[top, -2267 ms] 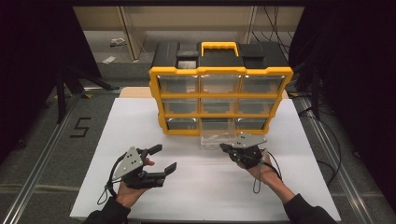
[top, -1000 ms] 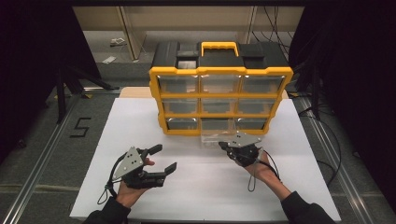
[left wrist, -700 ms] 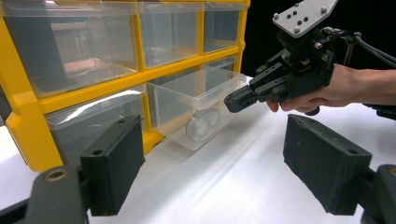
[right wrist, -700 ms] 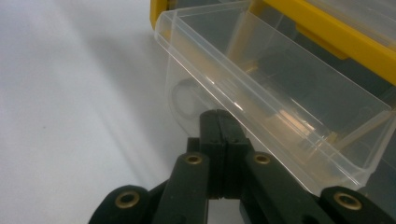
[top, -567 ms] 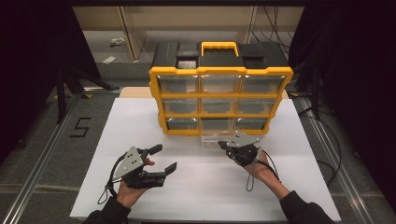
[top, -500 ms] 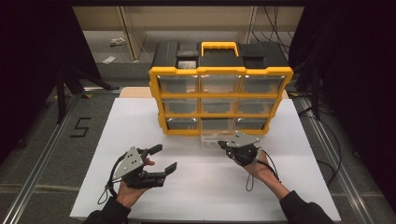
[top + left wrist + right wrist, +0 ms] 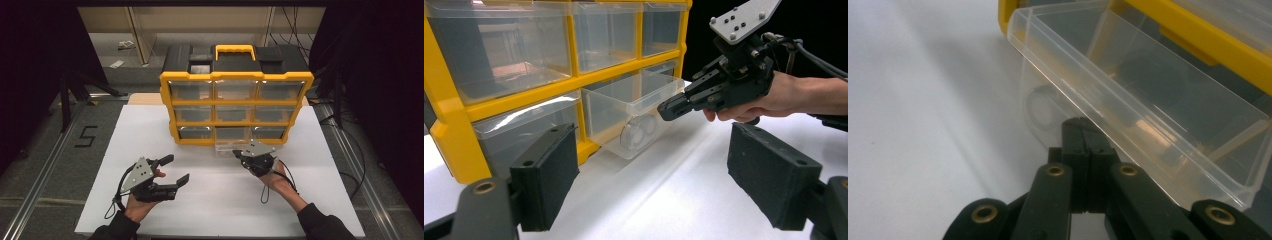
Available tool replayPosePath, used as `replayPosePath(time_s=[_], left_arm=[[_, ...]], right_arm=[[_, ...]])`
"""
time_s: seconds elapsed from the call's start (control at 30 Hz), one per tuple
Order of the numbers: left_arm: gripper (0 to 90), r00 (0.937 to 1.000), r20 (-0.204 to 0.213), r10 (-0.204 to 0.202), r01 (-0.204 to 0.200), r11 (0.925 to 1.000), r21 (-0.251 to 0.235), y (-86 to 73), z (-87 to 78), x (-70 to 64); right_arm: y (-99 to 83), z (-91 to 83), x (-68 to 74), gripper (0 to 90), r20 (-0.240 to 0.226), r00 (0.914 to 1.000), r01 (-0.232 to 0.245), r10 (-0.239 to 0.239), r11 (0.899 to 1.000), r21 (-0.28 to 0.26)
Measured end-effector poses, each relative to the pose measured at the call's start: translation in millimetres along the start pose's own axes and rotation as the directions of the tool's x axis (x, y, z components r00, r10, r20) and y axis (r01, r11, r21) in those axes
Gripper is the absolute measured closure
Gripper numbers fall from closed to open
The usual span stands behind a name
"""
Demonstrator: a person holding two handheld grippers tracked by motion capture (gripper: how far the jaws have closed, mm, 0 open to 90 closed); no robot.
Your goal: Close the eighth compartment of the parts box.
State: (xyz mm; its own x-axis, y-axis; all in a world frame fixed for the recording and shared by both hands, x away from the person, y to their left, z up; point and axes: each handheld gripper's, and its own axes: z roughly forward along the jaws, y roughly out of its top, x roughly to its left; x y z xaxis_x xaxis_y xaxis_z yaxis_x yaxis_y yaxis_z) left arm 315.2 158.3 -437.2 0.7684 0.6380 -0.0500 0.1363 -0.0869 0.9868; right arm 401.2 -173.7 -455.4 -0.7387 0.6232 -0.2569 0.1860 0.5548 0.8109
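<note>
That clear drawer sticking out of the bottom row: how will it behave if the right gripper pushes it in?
The drawer looks like thin, clear plastic, so probably light and easy to slide. Its smooth front may let the shut right gripper slip. The organizer stands tall and upright, so a hard push could shift it on the table.

Right hand-held gripper (image 7: 1087,131) jaws pressed together (no gap), tips just under clear drawer (image 7: 1148,100) rim, yellow organizer (image 7: 1198,40) behind
</note>
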Motion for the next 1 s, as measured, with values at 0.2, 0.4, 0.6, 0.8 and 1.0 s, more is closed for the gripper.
replayPosePath(time_s=[0.2, 0.4, 0.6, 0.8, 1.0], left_arm=[[20.0, 1.0, 0.001, 0.002, -0.002, 1.0, 0.001, 0.0, 0.2, -0.2], [20.0, 1.0, 0.001, 0.002, -0.002, 1.0, 0.002, -0.1, 0.3, -0.3], [20.0, 1.0, 0.0, 0.001, -0.001, 1.0, 0.002, -0.1, 0.4, -0.2], [20.1, 1.0, 0.001, 0.001, -0.001, 1.0, 0.002, -0.2, 0.6, -0.3], [20.1, 1.0, 0.0, 0.002, -0.002, 1.0, 0.004, -0.3, 0.7, -0.1]], right_arm=[[-0.4, 1.2, -0.9, 90.0, 0.001, 1.0, -0.001, 0.001, 1.0, -0.007], [-0.4, 2.0, -1.1, 90.0, 0.008, 1.0, 0.0, 0.001, 1.0, -0.01], [-0.4, 3.0, -1.5, 90.0, 0.017, 0.9999, 0.002, -0.002, 1.0, -0.01], [0.0, 4.5, -2.6, 90.0, 0.021, 0.9998, -0.001, 0.001, 1.0, -0.011], [0.5, 6.9, -3.9, 90.0, 0.028, 0.9996, -0.004, 0.004, 1.0, -0.015]])
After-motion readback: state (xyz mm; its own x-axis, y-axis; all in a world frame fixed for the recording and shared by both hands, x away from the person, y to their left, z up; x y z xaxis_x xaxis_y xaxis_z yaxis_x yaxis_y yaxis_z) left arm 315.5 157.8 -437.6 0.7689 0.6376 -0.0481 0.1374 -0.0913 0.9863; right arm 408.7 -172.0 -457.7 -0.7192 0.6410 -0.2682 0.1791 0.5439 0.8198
